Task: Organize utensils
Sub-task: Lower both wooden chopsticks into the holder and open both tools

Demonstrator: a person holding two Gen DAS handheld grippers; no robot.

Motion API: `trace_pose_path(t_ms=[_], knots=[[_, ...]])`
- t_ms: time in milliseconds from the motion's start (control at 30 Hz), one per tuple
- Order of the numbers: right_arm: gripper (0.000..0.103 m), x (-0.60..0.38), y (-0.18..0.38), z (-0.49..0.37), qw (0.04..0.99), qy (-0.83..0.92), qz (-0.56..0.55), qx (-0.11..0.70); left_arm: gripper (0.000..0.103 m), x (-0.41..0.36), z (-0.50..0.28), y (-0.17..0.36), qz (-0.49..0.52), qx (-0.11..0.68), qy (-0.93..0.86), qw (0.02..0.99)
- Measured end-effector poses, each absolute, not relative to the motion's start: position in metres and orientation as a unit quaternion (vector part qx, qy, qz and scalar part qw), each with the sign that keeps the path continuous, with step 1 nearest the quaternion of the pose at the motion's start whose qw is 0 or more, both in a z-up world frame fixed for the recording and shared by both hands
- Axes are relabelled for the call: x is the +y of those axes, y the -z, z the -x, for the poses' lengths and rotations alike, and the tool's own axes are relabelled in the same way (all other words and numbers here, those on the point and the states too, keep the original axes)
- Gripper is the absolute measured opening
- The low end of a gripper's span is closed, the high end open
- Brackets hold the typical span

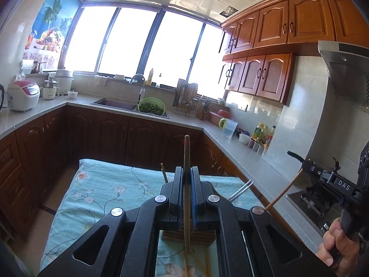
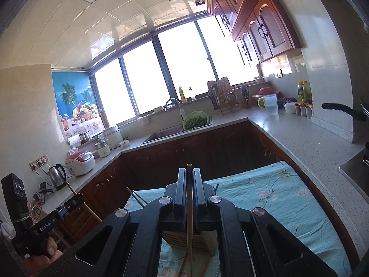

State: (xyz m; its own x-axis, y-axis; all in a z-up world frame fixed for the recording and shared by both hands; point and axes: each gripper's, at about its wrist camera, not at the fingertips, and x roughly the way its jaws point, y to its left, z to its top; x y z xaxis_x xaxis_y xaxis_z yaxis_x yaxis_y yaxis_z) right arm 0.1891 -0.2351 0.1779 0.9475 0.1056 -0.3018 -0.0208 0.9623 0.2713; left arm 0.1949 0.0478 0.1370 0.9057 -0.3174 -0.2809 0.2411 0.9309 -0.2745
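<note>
My left gripper (image 1: 186,170) is shut on a wooden chopstick (image 1: 186,152) with a reddish tip that stands upright above a wooden utensil block (image 1: 188,237). My right gripper (image 2: 189,170) is shut on a pale wooden chopstick (image 2: 189,207) above the same block (image 2: 189,240). Each gripper also shows in the other's view, held by a hand: the right gripper (image 1: 305,165) with its chopstick (image 1: 283,191), and the left gripper (image 2: 79,199). Another chopstick (image 1: 164,173) and metal chopsticks (image 1: 239,191) poke up beside the jaws. Loose chopsticks (image 1: 200,265) lie on the cloth.
The block sits on a table covered by a light blue floral cloth (image 1: 103,189). Countertops run around the kitchen, with a sink (image 1: 115,102), a green colander (image 1: 151,107), a rice cooker (image 1: 23,94), a kettle (image 2: 56,176) and a stove (image 1: 309,204) to the right.
</note>
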Motion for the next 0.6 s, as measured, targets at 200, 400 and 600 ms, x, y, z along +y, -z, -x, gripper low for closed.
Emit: trace_pose_path(t_ms=[200,400,600], knots=[[0.005,-0.225,-0.193,-0.223,0.982,-0.029,-0.117,0.144,0.004,0.04,-0.229,-0.143,0.133,0.132,0.133,0.973],[0.005,-0.225,-0.181,-0.249,0.984,-0.009,-0.105,0.143,0.004,0.031,-0.265,-0.115,0.154,0.128,0.114,0.973],[0.005,-0.233,-0.147,-0.257,0.981,0.002,-0.119,0.15,0.004,0.017,-0.286,-0.069,0.161,0.138,0.112,0.971]])
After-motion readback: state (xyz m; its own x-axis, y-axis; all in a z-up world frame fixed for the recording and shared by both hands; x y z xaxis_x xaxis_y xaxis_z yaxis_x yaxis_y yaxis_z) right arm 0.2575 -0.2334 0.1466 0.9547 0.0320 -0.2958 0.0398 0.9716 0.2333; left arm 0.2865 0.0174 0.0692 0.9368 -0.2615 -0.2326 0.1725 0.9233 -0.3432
